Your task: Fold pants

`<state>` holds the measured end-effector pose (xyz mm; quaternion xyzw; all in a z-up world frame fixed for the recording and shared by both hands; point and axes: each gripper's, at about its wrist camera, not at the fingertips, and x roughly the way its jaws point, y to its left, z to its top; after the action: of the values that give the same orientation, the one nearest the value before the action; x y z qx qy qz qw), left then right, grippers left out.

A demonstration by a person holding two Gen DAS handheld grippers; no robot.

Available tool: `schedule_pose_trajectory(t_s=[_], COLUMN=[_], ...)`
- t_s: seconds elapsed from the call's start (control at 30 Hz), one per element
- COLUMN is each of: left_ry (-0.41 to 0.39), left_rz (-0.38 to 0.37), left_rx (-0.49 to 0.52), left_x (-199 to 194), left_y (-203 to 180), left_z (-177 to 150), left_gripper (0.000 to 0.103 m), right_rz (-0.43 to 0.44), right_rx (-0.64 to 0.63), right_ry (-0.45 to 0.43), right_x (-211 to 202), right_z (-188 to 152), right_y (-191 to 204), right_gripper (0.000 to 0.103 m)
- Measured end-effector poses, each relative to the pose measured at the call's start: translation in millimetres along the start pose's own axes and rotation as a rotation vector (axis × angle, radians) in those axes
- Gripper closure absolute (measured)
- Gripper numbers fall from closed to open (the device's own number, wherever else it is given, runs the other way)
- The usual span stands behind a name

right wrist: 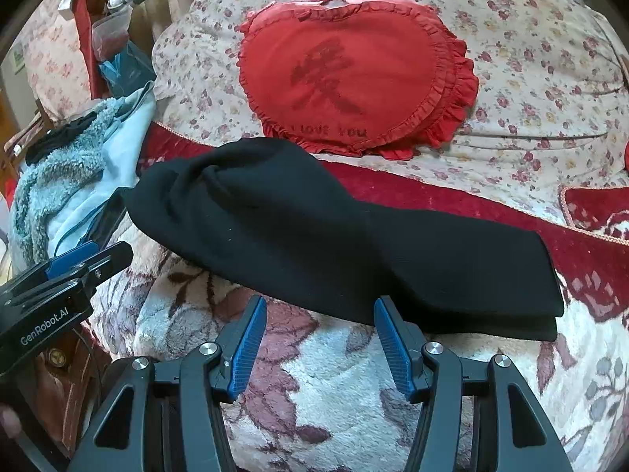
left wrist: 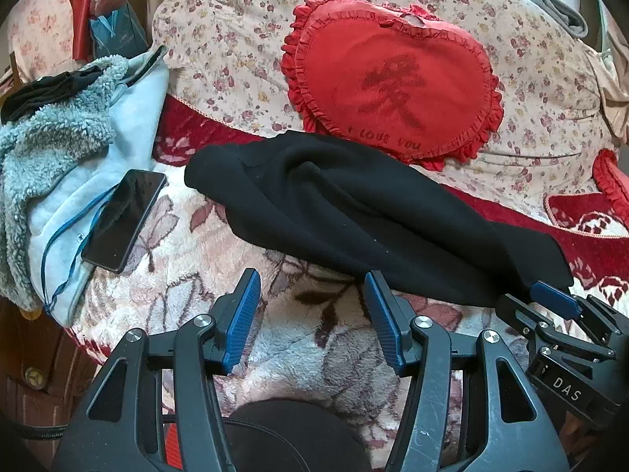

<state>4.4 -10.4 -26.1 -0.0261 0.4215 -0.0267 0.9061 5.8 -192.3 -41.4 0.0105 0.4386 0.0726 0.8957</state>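
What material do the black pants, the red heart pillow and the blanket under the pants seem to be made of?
Black pants: probably a soft matte knit or fleece; no shine, light lint specks, rounded folds.
Red heart pillow: smooth woven fabric, perhaps cotton or satin; flat face, ruffled edge, printed characters.
Blanket: plush synthetic fleece, judging by its fuzzy, clumped pile.

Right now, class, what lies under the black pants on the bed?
The black pants rest on a fleecy floral blanket, with their far edge over a red patterned cover. Whatever lies directly beneath them is covered.
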Motion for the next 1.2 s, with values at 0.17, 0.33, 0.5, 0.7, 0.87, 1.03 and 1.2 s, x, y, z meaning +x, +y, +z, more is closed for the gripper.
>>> schedule_pose_trajectory(t_s=[0.17, 0.33, 0.5, 0.7, 0.87, 1.03, 1.2], left_ry=[0.002, 0.003, 0.007, 0.030, 0.037, 0.056, 0.085], left_rz=[0.001, 0.002, 0.002, -0.006, 0.013, -0.022, -0.030], left_rx=[-0.001, -0.002, -0.011, -0.059, -0.124, -0.203, -0.259], left_x=[1, 3, 6, 11, 18, 31, 51], left_y=[0, 1, 5, 25, 53, 81, 96], left_z=[0, -1, -1, 3, 11, 27, 41], left_gripper=[0.048, 0.048, 0.048, 0.048, 0.048, 0.048, 0.048], right_rz=[-0.004, 0.002, 0.012, 0.012, 0.022, 0.054, 0.089], right_rx=[-0.006, -0.011, -0.011, -0.011, -0.014, -0.052, -0.125], right_ry=[0.008, 0.022, 0.033, 0.043, 0.054, 0.058, 0.069], right_x=[5, 9, 11, 15, 25, 38, 59], right_z=[0, -1, -1, 0, 3, 7, 13], right_y=[3, 6, 9, 10, 13, 26, 53], right_gripper=[0.048, 0.048, 0.048, 0.048, 0.048, 0.048, 0.048])
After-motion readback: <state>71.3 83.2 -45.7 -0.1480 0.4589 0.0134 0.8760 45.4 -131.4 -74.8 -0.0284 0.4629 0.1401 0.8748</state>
